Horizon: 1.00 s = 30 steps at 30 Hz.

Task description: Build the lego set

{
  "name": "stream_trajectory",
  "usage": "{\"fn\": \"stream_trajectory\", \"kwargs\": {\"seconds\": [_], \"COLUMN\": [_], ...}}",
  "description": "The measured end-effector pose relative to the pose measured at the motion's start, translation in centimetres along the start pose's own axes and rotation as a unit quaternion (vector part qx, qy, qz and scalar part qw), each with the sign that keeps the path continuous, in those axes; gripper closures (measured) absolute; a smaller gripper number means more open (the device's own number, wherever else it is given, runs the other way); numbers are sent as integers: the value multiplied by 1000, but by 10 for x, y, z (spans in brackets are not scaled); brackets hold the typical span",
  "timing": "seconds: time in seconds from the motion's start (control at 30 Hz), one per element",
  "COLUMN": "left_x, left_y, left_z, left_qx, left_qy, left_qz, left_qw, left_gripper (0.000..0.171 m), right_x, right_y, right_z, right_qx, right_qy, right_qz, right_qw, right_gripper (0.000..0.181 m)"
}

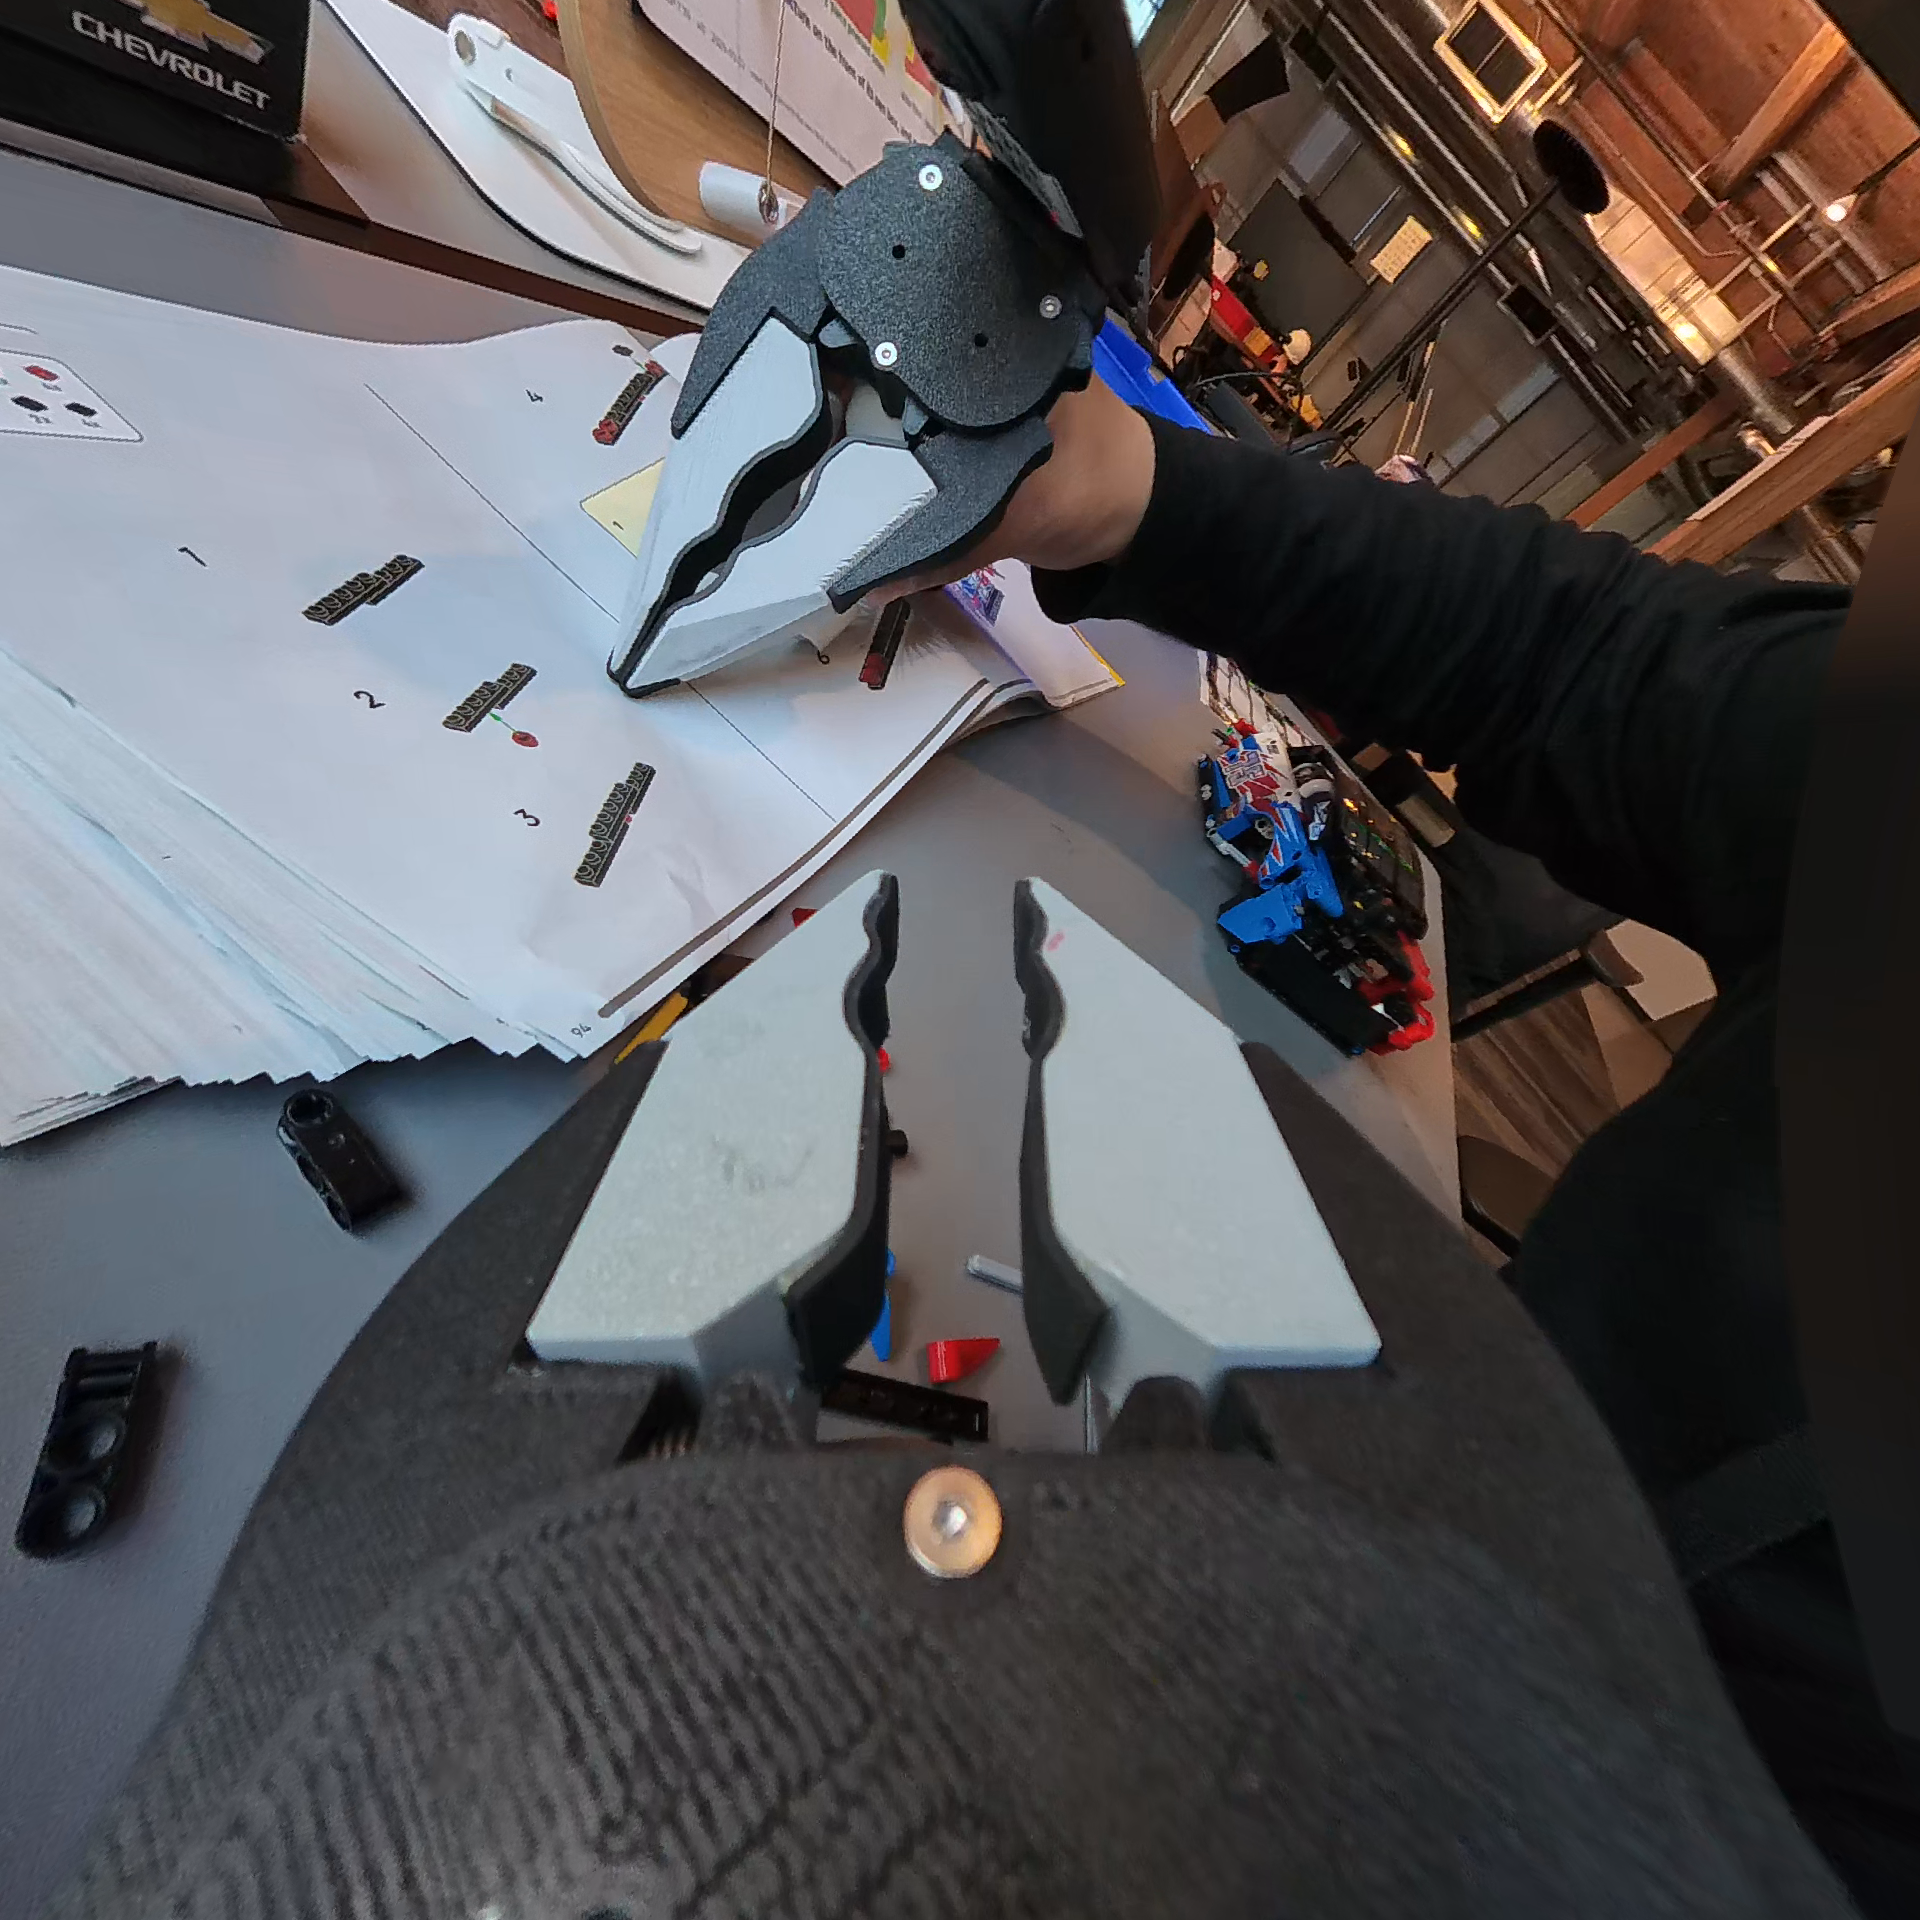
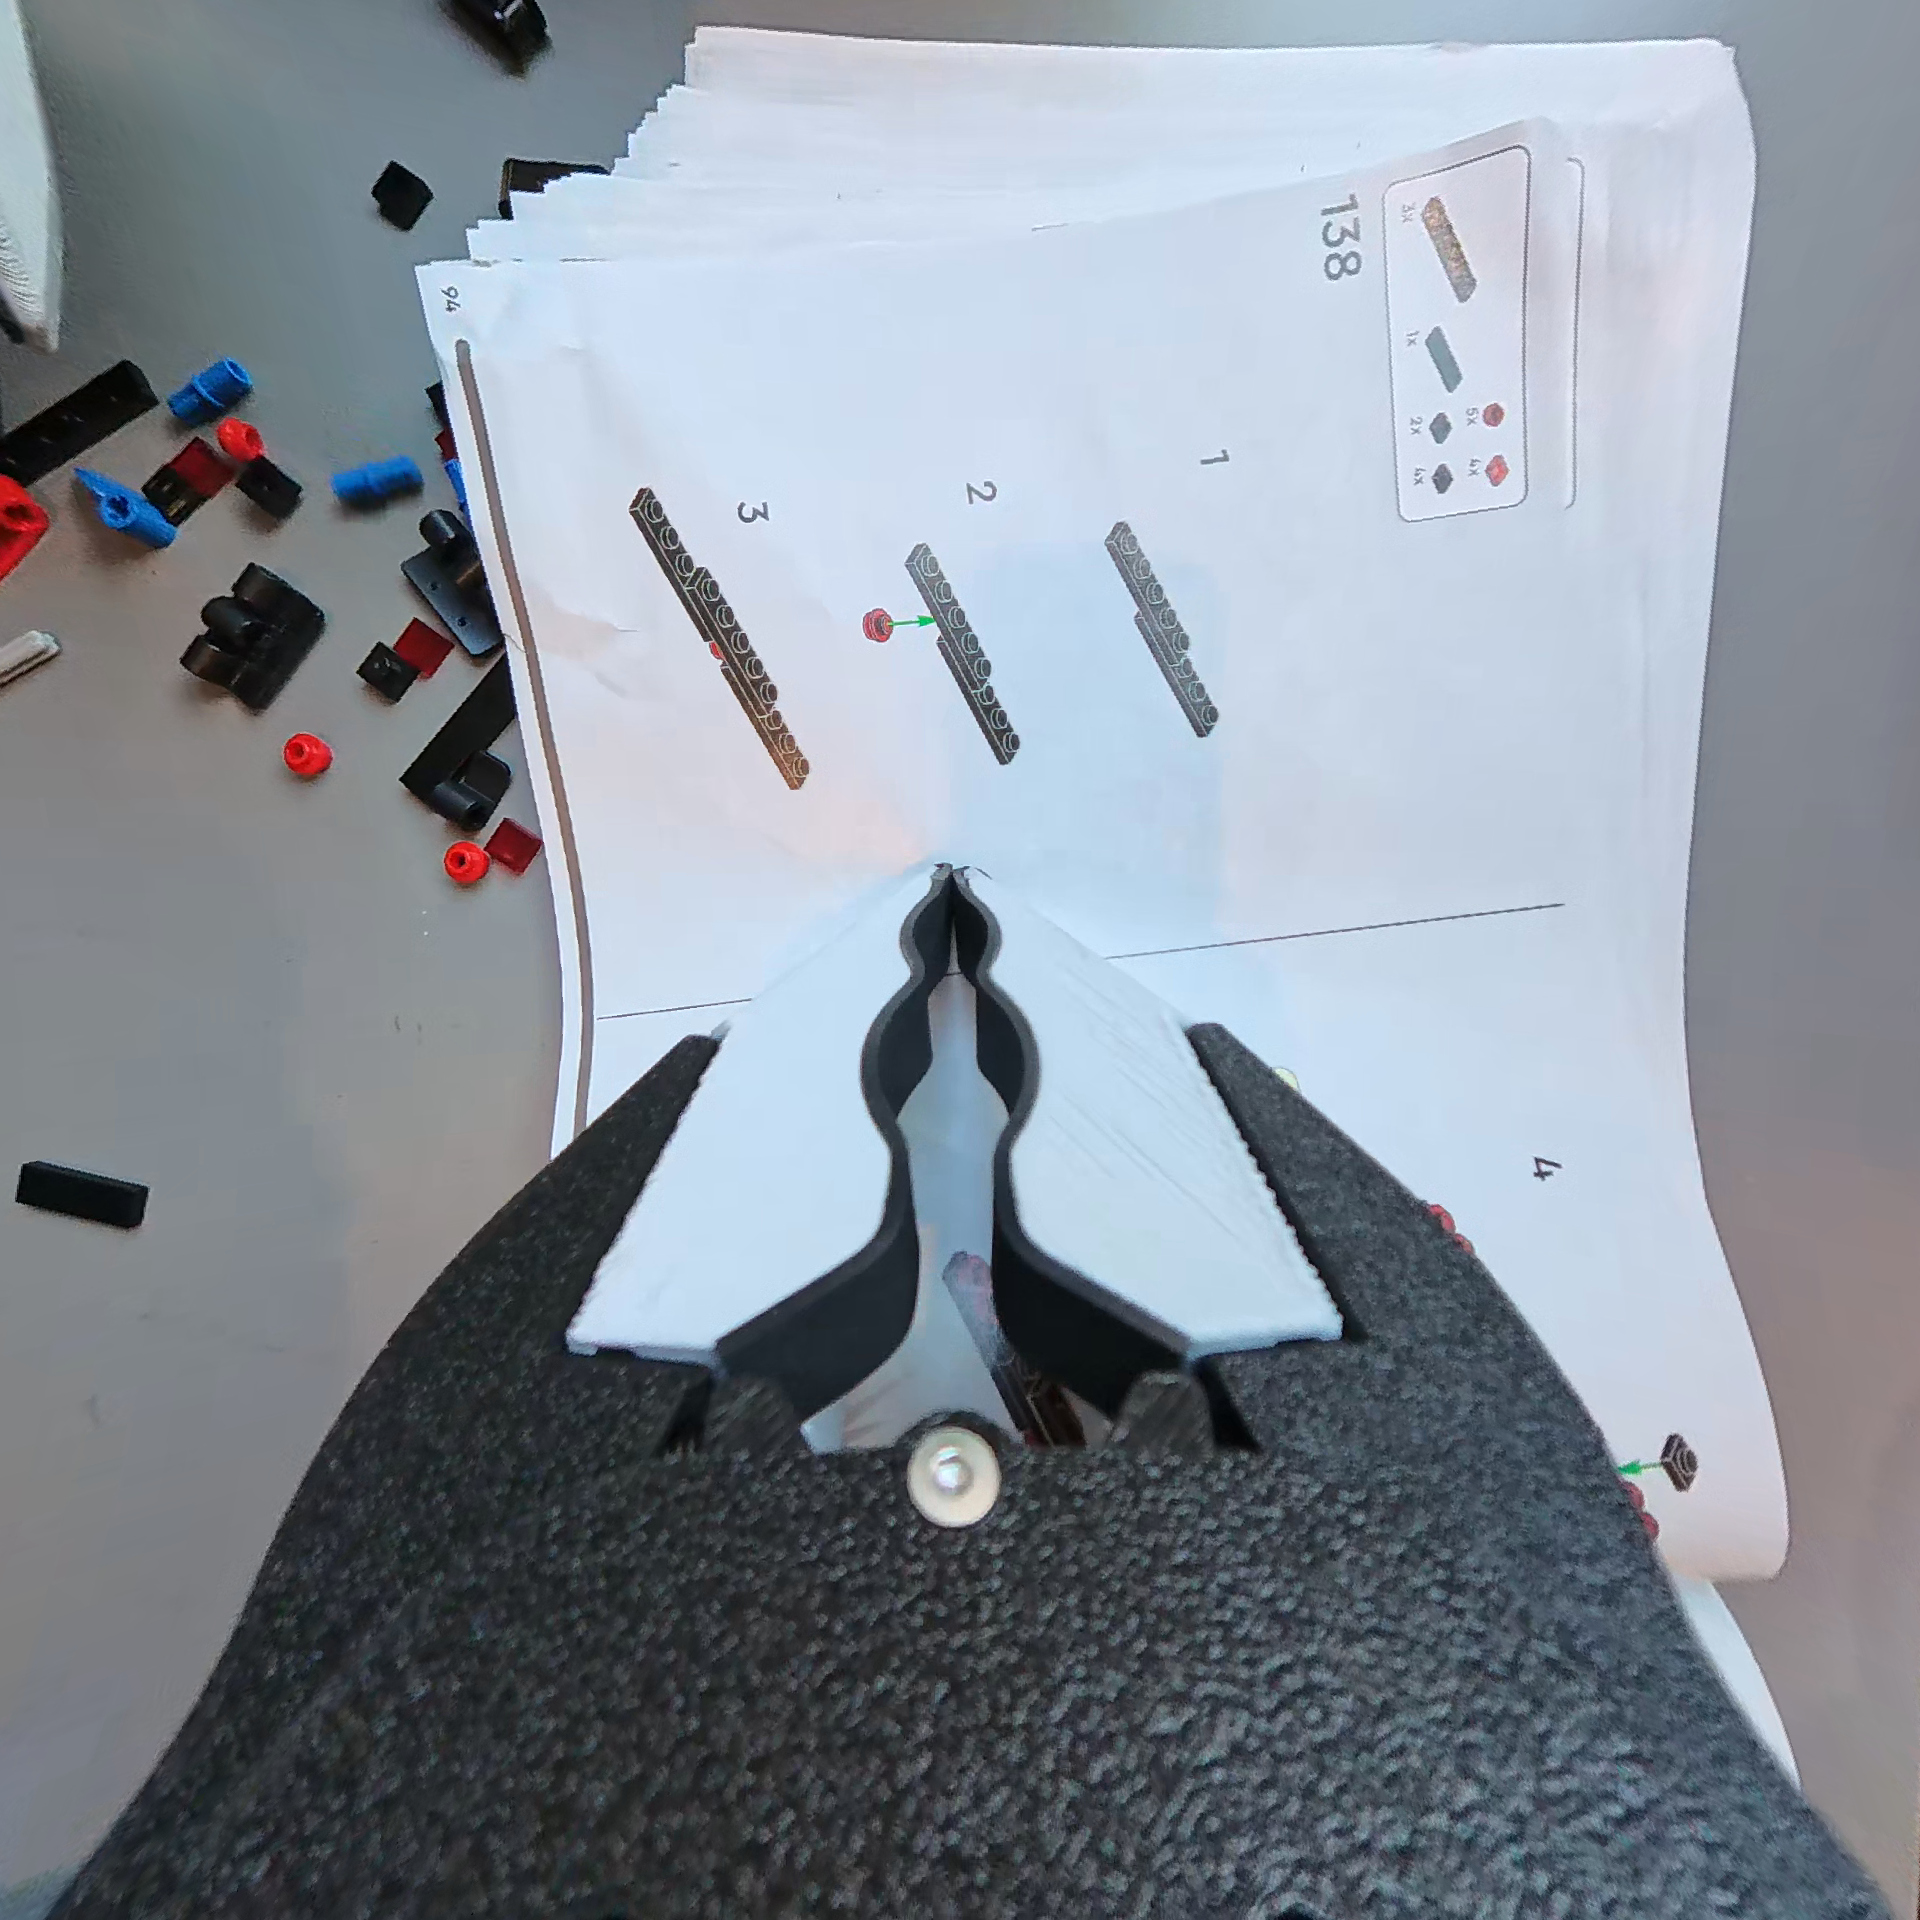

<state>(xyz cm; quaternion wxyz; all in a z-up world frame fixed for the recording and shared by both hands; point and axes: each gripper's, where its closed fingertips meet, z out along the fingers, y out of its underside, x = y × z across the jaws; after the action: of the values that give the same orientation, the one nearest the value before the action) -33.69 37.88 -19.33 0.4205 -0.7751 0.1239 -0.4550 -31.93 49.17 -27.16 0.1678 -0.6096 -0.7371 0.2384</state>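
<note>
The open instruction booklet (image 1: 312,644) lies on the grey table; it also fills the right wrist view (image 2: 1143,675). My right gripper (image 2: 951,873) is shut and empty, its tips pressed down on the open page; it shows in the left wrist view (image 1: 634,675) too. My left gripper (image 1: 951,894) is open and empty, held above the table near the booklet's front edge. The partly built blue, red and black car model (image 1: 1320,904) sits on the table to the right. Loose red, blue and black pieces (image 2: 260,623) lie scattered left of the booklet.
Two black connector pieces (image 1: 332,1153) (image 1: 94,1444) lie on the table at the left. Small red (image 1: 961,1356), blue and black pieces lie under my left gripper. A black box (image 1: 156,62) stands at the back left. A person's black sleeve (image 1: 1455,644) reaches in from the right. My hands' fingertips stand some 15 cm from each other.
</note>
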Motion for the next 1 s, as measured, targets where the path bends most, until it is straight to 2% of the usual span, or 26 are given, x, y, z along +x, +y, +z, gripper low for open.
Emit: {"fn": "stream_trajectory", "kwargs": {"seconds": [0.8,1.0], "left_x": [7,6], "left_y": [-2,-3], "left_z": [-2,-3], "left_qx": [3,4], "left_qy": [0,-8], "left_qz": [16,23], "left_qw": [1000,1000], "left_gripper": [152,152], "right_x": [3,19], "right_y": [-1,-3], "right_z": [0,1], "right_qx": [-9,-20], "right_qy": [6,43], "right_qz": [2,-3], "right_qw": [1000,999], "right_gripper": [181,181]}}
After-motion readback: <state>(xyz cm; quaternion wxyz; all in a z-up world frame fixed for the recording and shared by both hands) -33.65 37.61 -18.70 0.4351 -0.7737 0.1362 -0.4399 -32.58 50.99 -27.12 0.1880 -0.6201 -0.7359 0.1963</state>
